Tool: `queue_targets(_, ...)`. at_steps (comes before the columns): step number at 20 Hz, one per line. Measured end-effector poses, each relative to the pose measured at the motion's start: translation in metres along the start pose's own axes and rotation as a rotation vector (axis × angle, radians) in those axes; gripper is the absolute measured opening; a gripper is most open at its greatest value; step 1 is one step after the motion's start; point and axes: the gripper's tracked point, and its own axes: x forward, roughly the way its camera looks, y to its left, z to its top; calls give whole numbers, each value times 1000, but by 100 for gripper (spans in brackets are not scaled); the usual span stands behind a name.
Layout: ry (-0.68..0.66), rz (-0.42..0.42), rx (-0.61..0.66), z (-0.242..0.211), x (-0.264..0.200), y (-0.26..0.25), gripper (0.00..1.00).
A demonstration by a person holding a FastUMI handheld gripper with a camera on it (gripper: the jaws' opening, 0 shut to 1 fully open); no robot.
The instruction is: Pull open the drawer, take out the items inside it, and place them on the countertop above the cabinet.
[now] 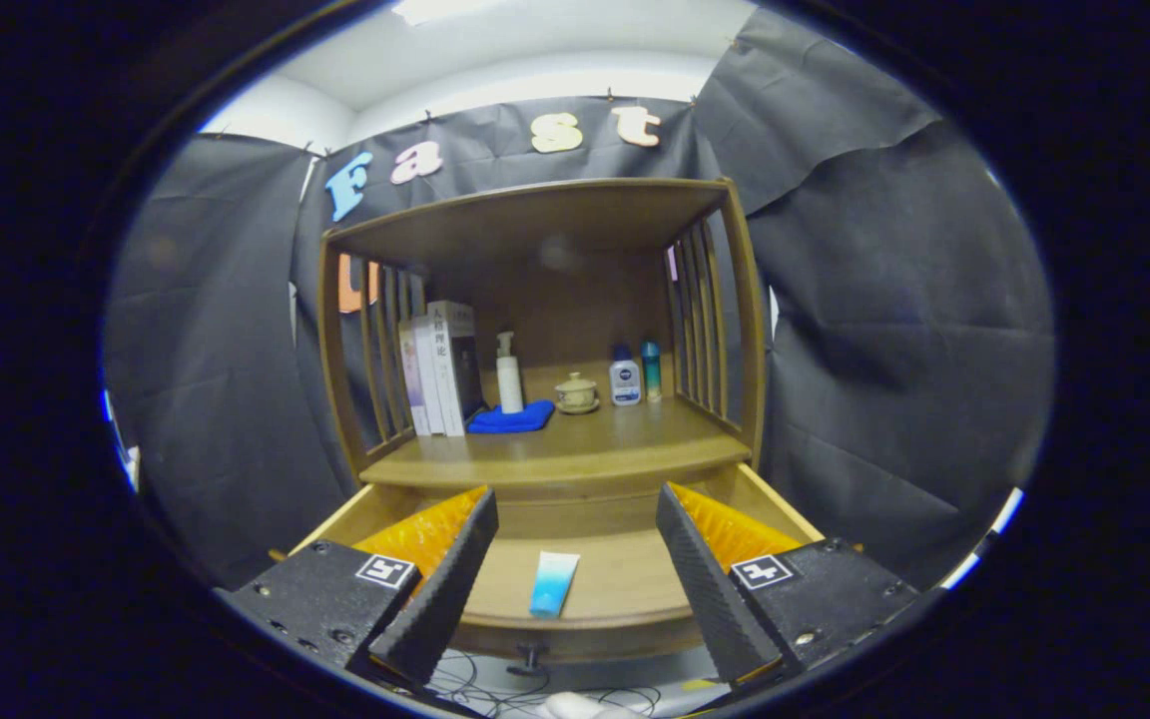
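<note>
The gripper [575, 569] is held with its jaws spread wide and nothing between them; one tube [553, 583] lies flat in the open drawer [625, 584], between the fingers. A flat, thin tube could be skated along the drawer floor or pinched by one edge (and dropped). On the countertop [585, 444]: three books [440, 367], three bottles [509, 373], one cloth [512, 417], one pot [576, 392]

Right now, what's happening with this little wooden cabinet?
A person is holding a two-finger claw in front of the cabinet. Its drawer is pulled open, and a small blue tube lies inside, between the open fingers, untouched. On the countertop above stand books, bottles and a blue cloth.
</note>
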Motion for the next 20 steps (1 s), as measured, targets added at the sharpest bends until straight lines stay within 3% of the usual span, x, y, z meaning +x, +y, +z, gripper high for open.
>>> queue_targets(4,88,24,19,29,52,16,99)
queue_targets(7,206,26,-25,21,90,29,99)
queue_targets(11,461,32,-93,-24,126,45,99)
queue_targets(20,896,-21,-171,-153,140,34,99)
